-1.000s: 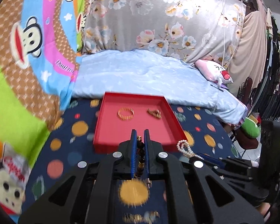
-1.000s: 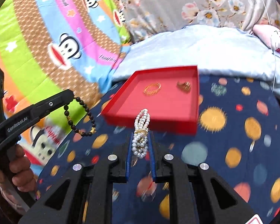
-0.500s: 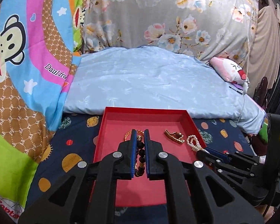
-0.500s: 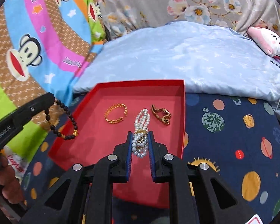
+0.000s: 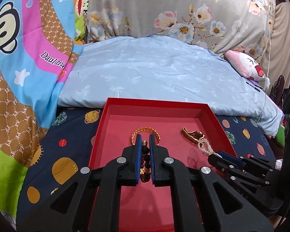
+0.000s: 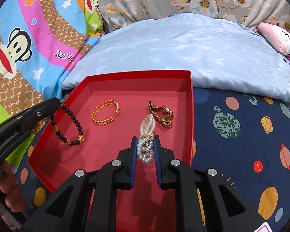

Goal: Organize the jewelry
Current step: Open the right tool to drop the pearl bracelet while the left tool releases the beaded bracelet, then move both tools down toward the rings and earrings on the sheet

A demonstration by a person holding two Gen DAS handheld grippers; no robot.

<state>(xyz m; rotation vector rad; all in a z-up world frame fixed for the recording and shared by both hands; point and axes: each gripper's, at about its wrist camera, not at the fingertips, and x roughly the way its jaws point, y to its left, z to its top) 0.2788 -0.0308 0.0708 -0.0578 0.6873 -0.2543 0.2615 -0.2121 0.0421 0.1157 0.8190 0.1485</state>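
We're over the red tray (image 6: 190, 104) with both grippers, each carrying a bracelet.

Left gripper (image 5: 145, 142): clamped tight on the black bead bracelet (image 6: 67, 124), which hangs over the tray's left half, left of the gold cuff bangle (image 6: 106, 114). From the right wrist view the loop looks close to the tray floor; we can't tell if it touches.

Right gripper (image 6: 145, 145): jaws are opening, pearl bracelet (image 6: 146, 135) between them. The pads look to have gaps at the beads, so we judge it released or nearly so. Its far end lies against the gold link bracelet (image 6: 162, 116) in the tray's right half, touching or overlapping it.

How to do this step well:
- Finish opening the right jaws fully before backing off, so no strand snags on a pad.
- Pull the right gripper straight back and up, away from the tray's centre. A sideways drag would pull the pearls further onto the link bracelet.
- Ideally the pearls sit just clear of the link bracelet; a small nudge toward the tray's near edge may be needed.
- Left: lower until the beads rest on the tray floor, clear of the bangle, then open. Dropping from height risks the beads rolling onto the bangle.
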